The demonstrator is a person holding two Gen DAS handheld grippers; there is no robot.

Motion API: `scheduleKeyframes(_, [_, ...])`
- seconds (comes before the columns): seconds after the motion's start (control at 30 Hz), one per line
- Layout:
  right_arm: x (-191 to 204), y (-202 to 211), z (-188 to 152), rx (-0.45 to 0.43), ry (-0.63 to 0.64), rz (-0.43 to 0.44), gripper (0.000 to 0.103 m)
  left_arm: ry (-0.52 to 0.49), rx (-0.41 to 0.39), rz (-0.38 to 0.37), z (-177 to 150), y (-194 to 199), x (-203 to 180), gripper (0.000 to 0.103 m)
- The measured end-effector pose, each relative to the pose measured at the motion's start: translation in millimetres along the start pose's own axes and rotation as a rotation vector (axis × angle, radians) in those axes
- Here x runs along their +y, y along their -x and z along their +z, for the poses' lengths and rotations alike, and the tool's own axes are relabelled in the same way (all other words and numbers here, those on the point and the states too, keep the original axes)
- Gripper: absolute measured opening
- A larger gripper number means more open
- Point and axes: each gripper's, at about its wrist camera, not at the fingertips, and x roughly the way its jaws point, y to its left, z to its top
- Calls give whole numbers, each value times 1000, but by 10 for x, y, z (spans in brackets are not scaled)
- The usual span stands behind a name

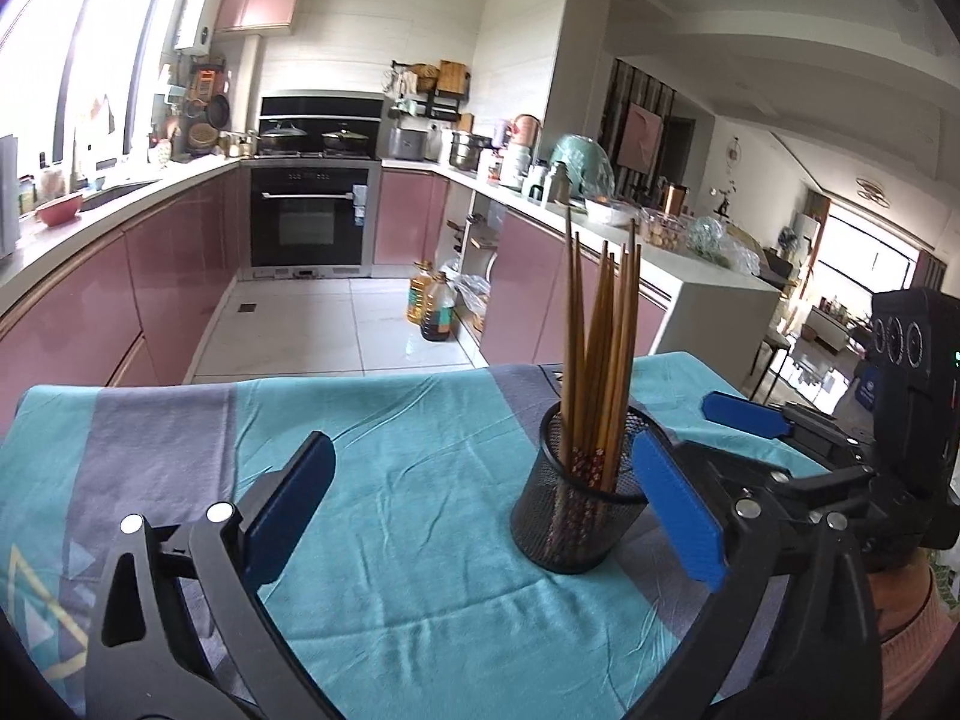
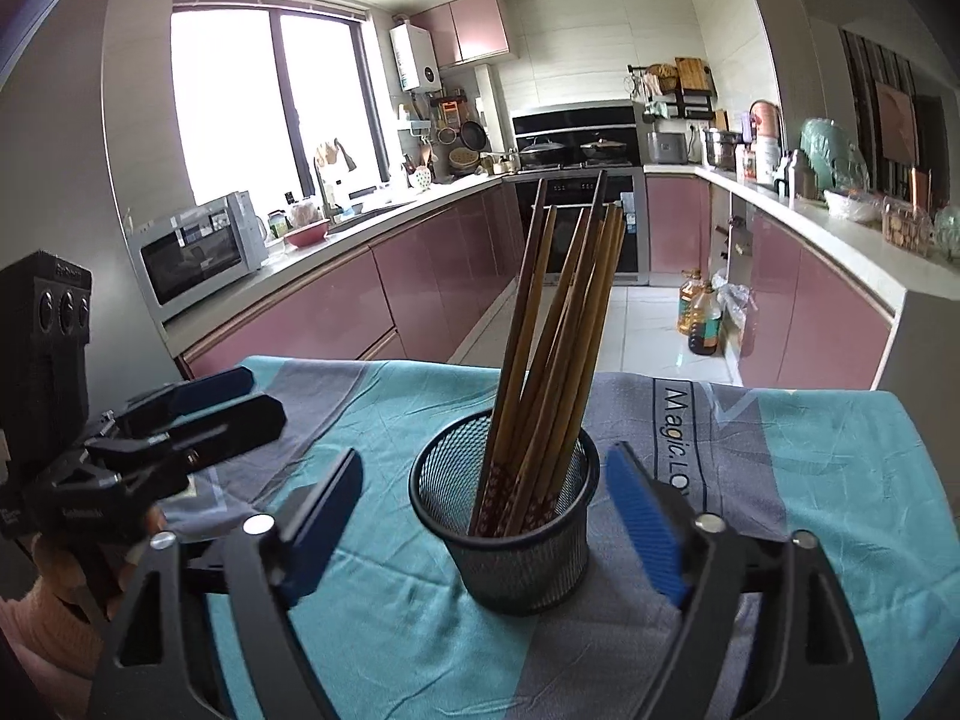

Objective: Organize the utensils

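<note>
A black mesh cup [image 1: 576,504] stands upright on the teal and grey cloth [image 1: 420,540] and holds several wooden chopsticks [image 1: 600,336] that lean against its rim. My left gripper [image 1: 486,510] is open and empty; the cup stands just inside its right finger. In the right wrist view the cup [image 2: 510,534] with the chopsticks [image 2: 558,324] stands between the fingers of my right gripper [image 2: 492,522], which is open and apart from it. The right gripper also shows at the right of the left wrist view [image 1: 744,414]. The left gripper shows at the left of the right wrist view [image 2: 228,402].
The cloth-covered table ends at its far edge [image 2: 540,369], with tiled kitchen floor beyond. Pink cabinets [image 1: 90,300] run along both sides. Oil bottles [image 1: 429,303] stand on the floor. A microwave [image 2: 201,252] sits on the left counter.
</note>
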Motion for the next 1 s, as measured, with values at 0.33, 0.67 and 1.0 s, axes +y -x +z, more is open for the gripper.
scheduleKeyframes(0.33, [264,162,-234,-77,44,-57,96,13,-98,130,-216,447,113,97])
scheduleKeyframes(0.67, [471,353,-313,-190,65,-96,96,-16,-170,210,-367,781,112,97])
scheduleKeyframes(1.0, [617,445,-344,-234,87,-117,96,-38,-217,236,-460,986,63,97])
